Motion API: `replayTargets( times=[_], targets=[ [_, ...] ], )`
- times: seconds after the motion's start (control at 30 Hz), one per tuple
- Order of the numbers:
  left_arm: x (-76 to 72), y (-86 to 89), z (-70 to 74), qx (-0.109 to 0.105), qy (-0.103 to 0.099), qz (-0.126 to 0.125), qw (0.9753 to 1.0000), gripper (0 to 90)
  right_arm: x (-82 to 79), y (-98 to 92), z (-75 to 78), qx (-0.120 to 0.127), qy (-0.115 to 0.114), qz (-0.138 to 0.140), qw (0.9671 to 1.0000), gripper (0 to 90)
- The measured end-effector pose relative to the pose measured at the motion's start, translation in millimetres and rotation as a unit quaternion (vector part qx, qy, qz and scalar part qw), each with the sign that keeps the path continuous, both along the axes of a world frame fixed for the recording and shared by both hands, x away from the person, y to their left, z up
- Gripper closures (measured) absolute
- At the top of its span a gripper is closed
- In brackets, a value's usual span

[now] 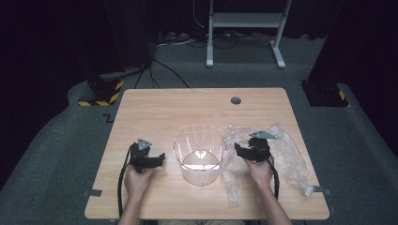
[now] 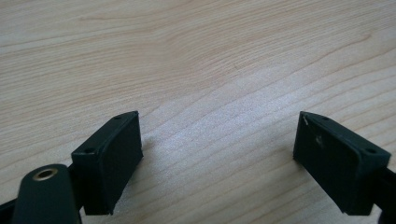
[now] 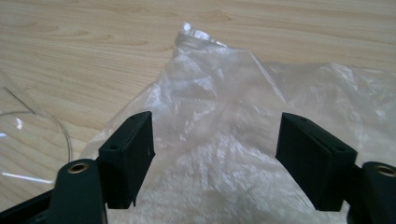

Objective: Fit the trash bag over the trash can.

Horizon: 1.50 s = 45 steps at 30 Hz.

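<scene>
A clear round container (image 1: 200,153) stands in the middle of the wooden table (image 1: 178,108). A crumpled clear plastic bag (image 1: 286,152) lies to its right. My left gripper (image 1: 157,159) rests on the table left of the container, held by a hand, jaws wide apart over bare wood (image 2: 215,140). My right gripper (image 1: 239,149) sits over the bag's left part, open, with the plastic bag (image 3: 219,135) spread between and beyond its jaws. The container's rim (image 3: 42,126) curves at the left of the right gripper view.
A round cable hole (image 1: 235,100) lies near the table's far edge. Grey tape tabs (image 1: 320,190) mark the near corners. Beyond the table stand a white metal frame (image 1: 244,28), dark stands with yellow-black stripes (image 1: 101,91) and floor cables.
</scene>
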<state>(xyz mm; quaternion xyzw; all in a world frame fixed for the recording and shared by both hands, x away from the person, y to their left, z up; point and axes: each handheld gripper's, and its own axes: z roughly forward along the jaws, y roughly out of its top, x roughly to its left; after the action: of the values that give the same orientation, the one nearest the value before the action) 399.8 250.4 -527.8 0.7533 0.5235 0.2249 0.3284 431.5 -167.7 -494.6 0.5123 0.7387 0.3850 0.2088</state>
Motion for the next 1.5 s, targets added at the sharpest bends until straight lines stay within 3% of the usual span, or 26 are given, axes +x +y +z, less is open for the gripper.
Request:
replayTargets(
  times=[0.23,0.4,0.43,0.5,0.53,0.73,0.87,1.17,1.5],
  targets=[
    [0.0,0.0,0.0,0.000,0.000,0.000,1.0000,15.5,9.5,9.0,-3.6,0.007,0.008,-0.001,0.9999,31.6],
    [0.0,0.0,0.0,0.000,0.000,0.000,1.0000,15.5,16.1,16.5,-7.9,0.004,0.003,-0.004,1.0000,44.9],
    [0.0,0.0,0.0,0.000,0.000,0.000,1.0000,15.5,18.0,19.5,-11.6,0.000,0.007,-0.003,1.0000,52.1],
    [0.0,0.0,0.0,0.000,0.000,0.000,1.0000,15.5,18.8,20.0,-13.0,0.000,0.008,-0.003,1.0000,55.1],
    [0.0,0.0,0.0,0.000,0.000,0.000,1.0000,15.5,20.6,20.2,-15.9,0.005,0.015,-0.005,0.9999,62.1],
    [0.0,0.0,0.0,0.000,0.000,0.000,1.0000,15.5,22.8,20.5,-24.4,-0.021,0.027,-0.005,0.9994,78.6],
    [0.0,0.0,0.0,0.000,0.000,0.000,1.0000,15.5,22.1,18.9,-25.9,-0.025,0.023,-0.002,0.9994,89.2],
    [0.0,0.0,0.0,0.000,0.000,0.000,1.0000,15.5,14.4,9.5,-18.9,-0.018,0.005,0.015,0.9997,90.0],
    [0.0,0.0,0.0,0.000,0.000,0.000,1.0000,15.5,-11.3,-17.0,6.4,0.009,-0.027,0.036,0.9990,90.0]
  ],
)
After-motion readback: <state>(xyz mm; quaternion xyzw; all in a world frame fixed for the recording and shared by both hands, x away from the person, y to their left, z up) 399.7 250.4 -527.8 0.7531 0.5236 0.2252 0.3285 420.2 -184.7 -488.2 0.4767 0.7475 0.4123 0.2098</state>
